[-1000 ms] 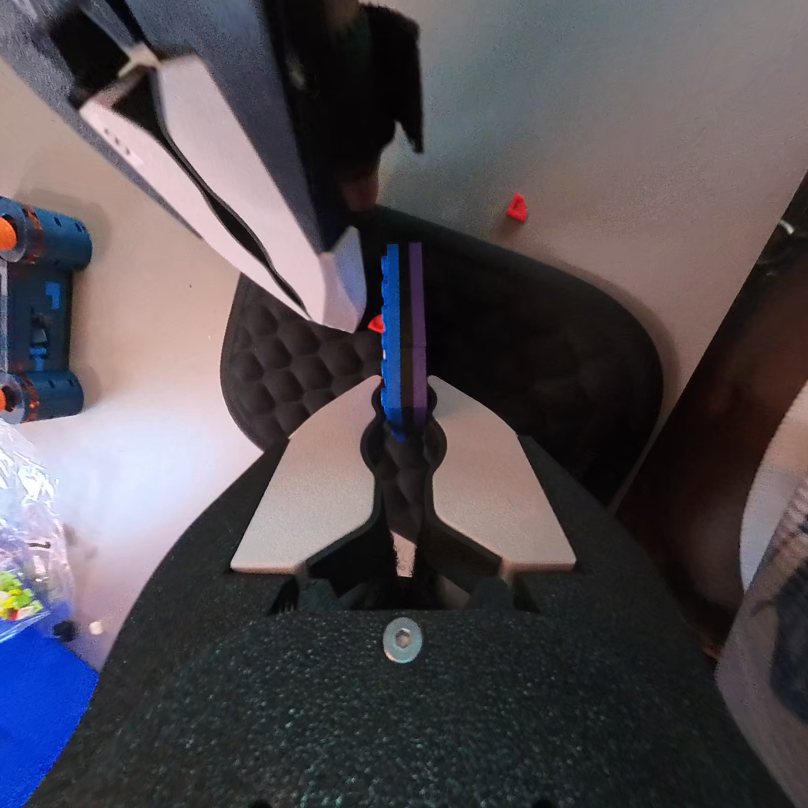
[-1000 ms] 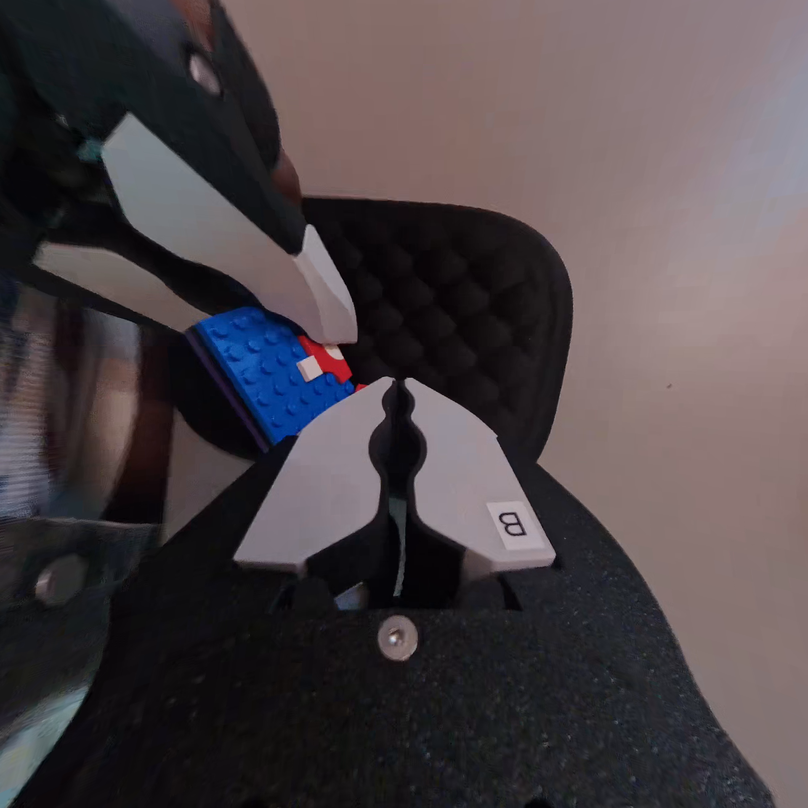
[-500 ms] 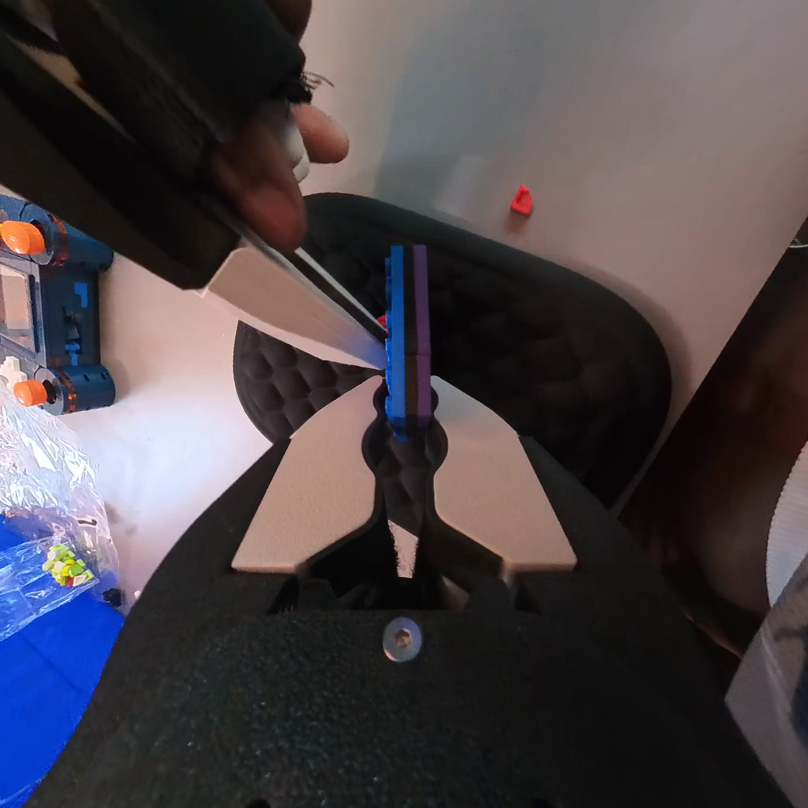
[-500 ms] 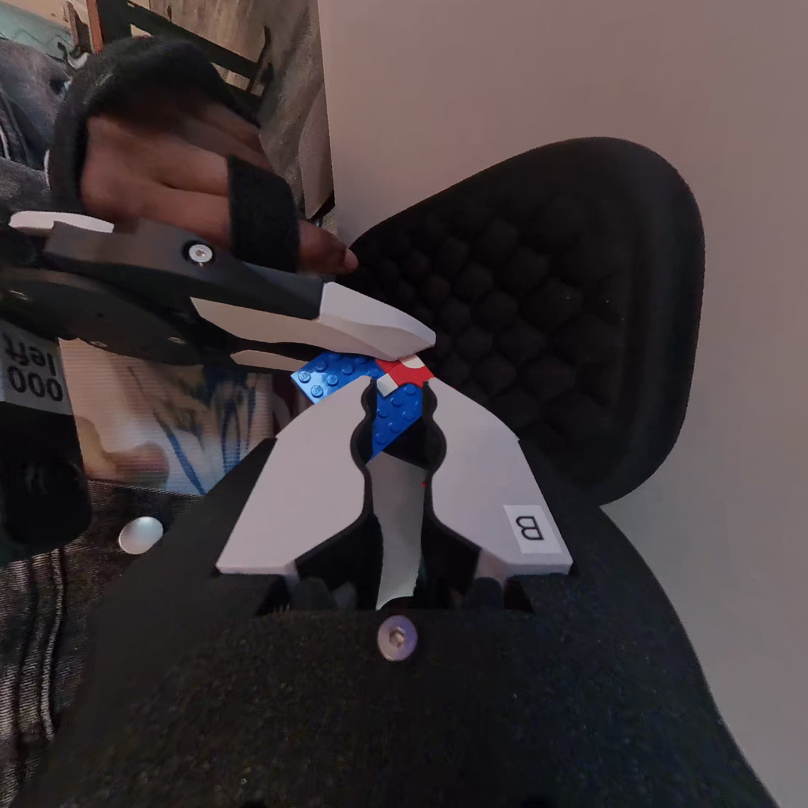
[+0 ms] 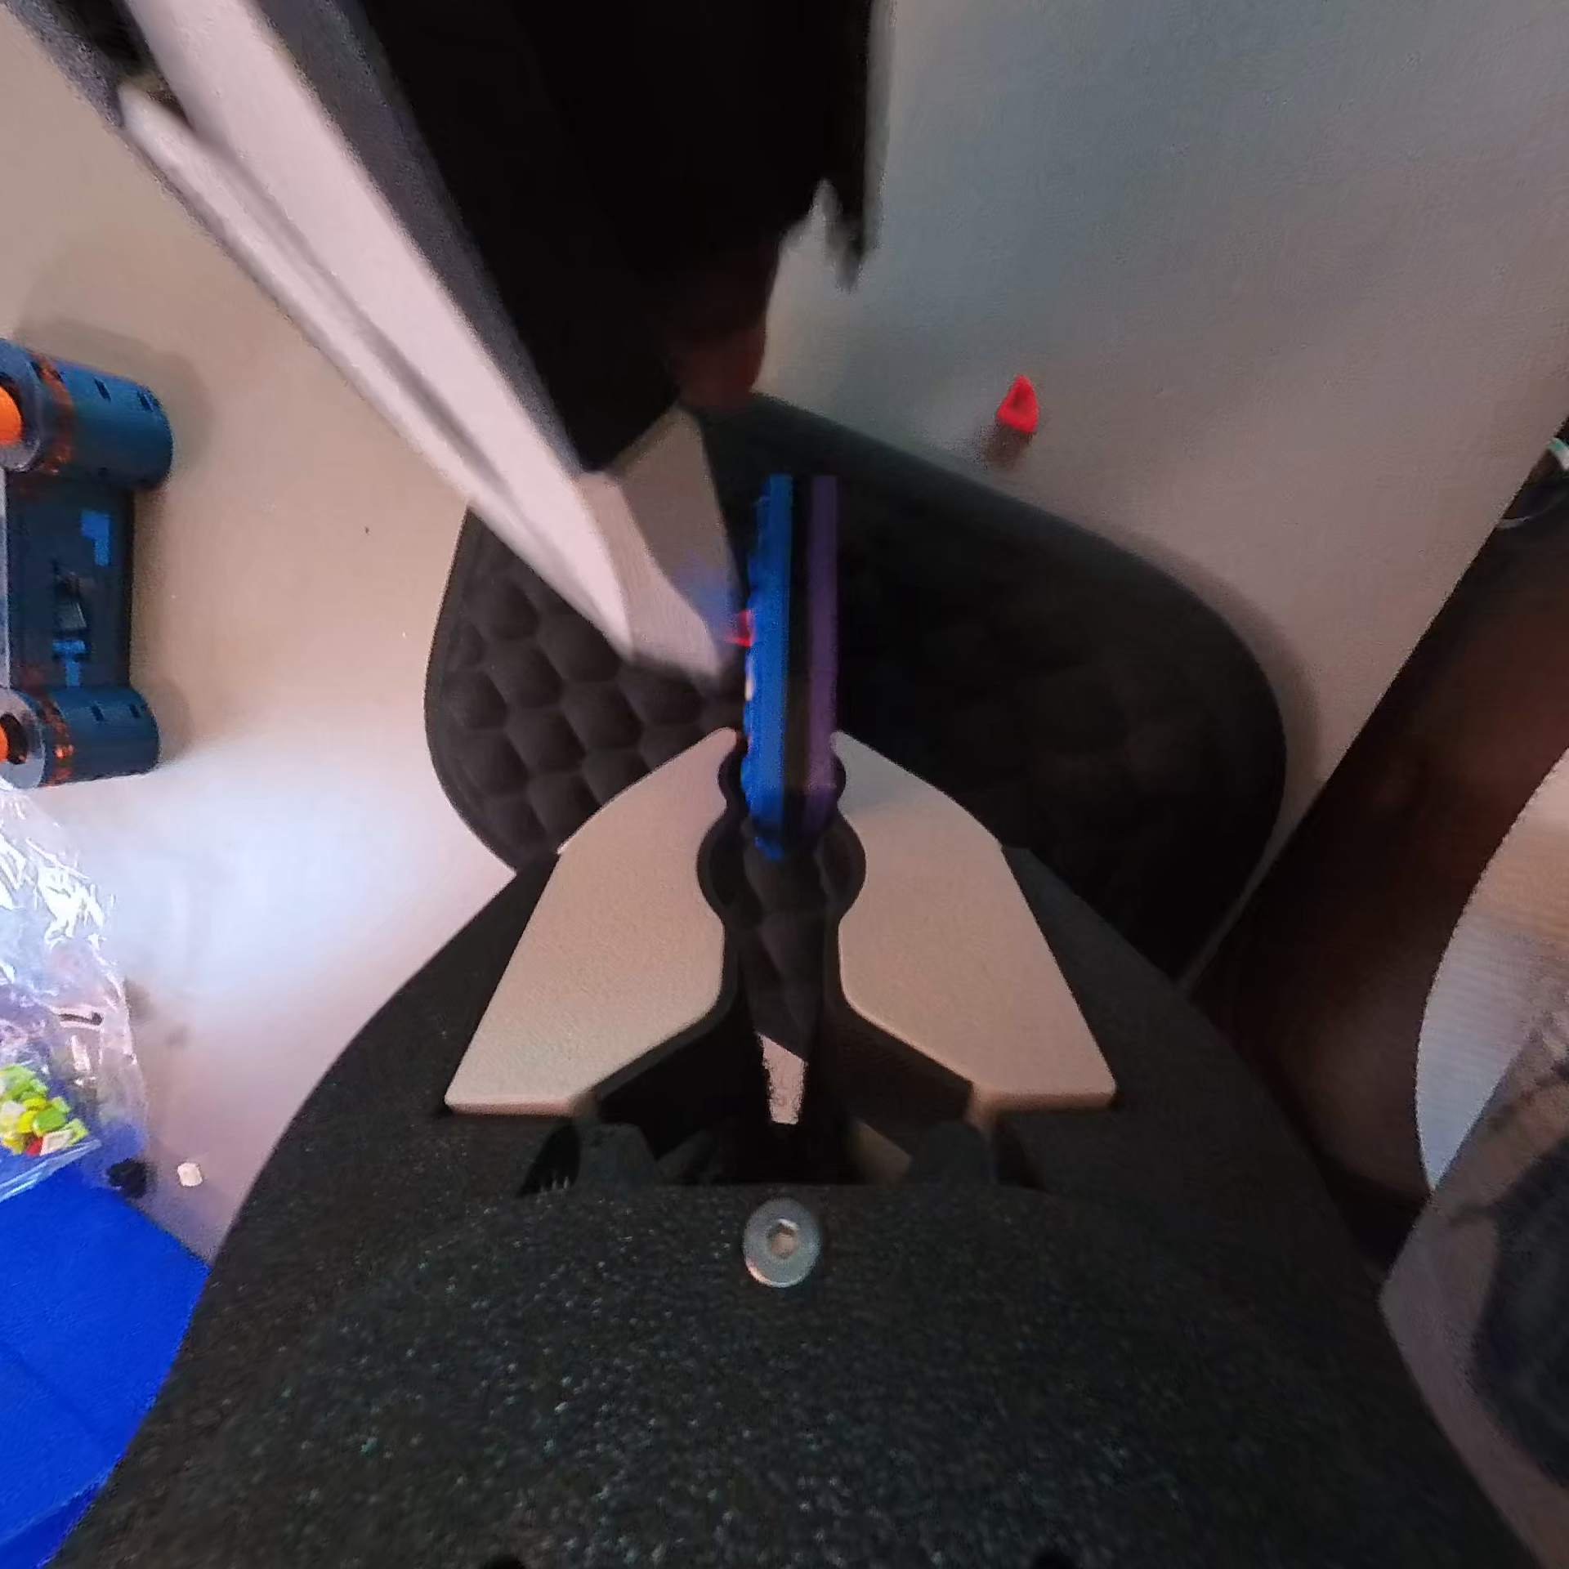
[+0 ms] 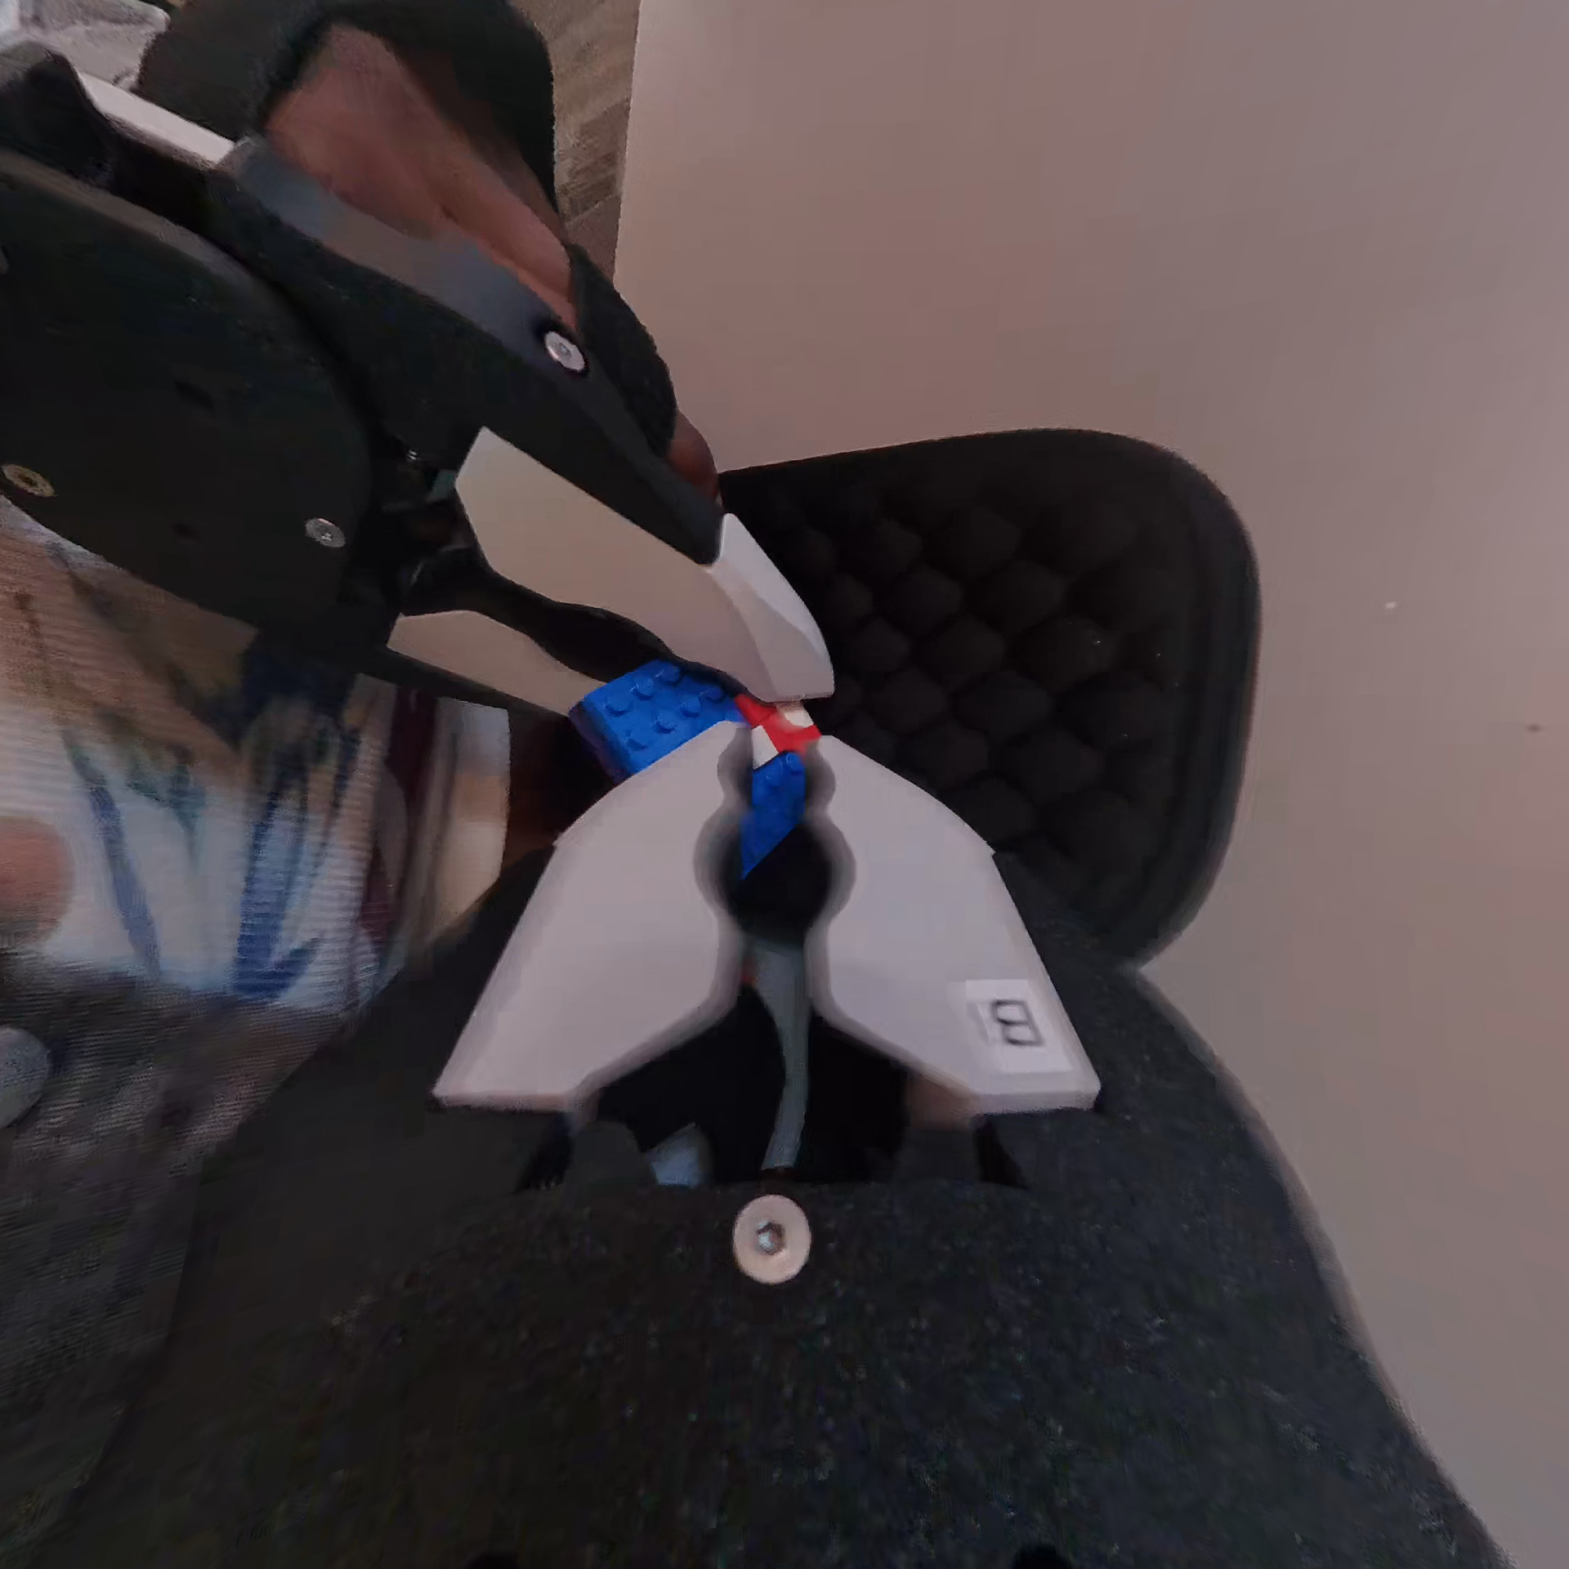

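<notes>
My left gripper (image 5: pixel 785 747) is shut on a blue plate (image 5: pixel 768 679) stacked with a purple plate (image 5: pixel 822 637), held edge-on above a black foam pad (image 5: pixel 1061 722). My right gripper (image 5: pixel 709 658) comes in from the upper left, its tips against the blue face at a small red piece (image 5: pixel 743 632). In the right wrist view my right gripper (image 6: pixel 781 747) has its tips closed around this red and white piece (image 6: pixel 756 711) on the blue plate (image 6: pixel 662 705). The left gripper's upper finger (image 6: pixel 722 594) lies over the plate there.
A loose red piece (image 5: pixel 1016 418) lies on the pale table beyond the pad. A dark blue toy model with orange parts (image 5: pixel 76 594) and a clear bag of small pieces (image 5: pixel 51 1061) sit at the left. A dark brown surface (image 5: pixel 1401 806) is at the right.
My right gripper swung around the plate and its tips went from fully closed to slightly parted around the red and white piece. My left gripper kept its hold on the plates.
</notes>
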A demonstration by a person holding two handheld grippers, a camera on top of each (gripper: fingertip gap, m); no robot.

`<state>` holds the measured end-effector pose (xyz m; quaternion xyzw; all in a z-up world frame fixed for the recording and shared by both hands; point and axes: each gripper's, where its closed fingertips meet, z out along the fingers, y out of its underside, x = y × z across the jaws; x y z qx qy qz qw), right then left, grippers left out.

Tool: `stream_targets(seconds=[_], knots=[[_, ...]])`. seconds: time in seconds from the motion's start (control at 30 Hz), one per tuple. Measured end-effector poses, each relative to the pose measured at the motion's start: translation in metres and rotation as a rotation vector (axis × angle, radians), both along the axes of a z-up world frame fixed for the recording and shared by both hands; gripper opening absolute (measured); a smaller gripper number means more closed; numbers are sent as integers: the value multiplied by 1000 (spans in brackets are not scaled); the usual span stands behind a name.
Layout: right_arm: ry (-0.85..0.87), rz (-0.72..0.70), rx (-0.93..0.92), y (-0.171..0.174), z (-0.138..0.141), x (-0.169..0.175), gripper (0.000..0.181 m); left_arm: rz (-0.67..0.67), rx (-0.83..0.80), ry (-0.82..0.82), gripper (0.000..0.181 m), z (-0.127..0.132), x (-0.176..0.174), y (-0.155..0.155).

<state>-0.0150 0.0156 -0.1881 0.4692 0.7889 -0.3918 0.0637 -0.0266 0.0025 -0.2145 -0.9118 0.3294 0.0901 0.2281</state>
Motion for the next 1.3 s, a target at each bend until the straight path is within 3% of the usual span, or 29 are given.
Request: stream_targets(seconds=[0.03,0.07,0.1,0.2,0.27,0.4,0.63,0.87,1.17,1.23,1.3], knots=[[126,48,319,22,-24,-5,6,4,-3,-8,13,0,0,0],[219,37,380,23,-23,-11,0,2,-4,-14,13,0,0,0],[196,44,394,23,-22,-10,0,5,3,-28,13,0,0,0],[4,-37,54,20,-11,-6,0,11,12,-39,14,1,-1,0],[-48,-50,-86,19,4,-9,9,-1,12,-14,14,1,-1,1],[-313,-61,-313,4,15,0,20,-13,6,31,13,2,-2,1],[-479,-60,-253,-3,5,6,16,-4,24,111,13,3,-2,3],[-563,-156,-313,-4,2,2,14,27,24,116,13,2,-3,3],[-468,-243,-288,-5,-1,-1,13,37,20,130,13,2,-2,5],[-441,-256,-273,-7,-1,-3,24,38,18,138,13,2,-2,5],[-397,-245,-238,-7,-2,-3,23,36,24,146,13,2,-2,5]])
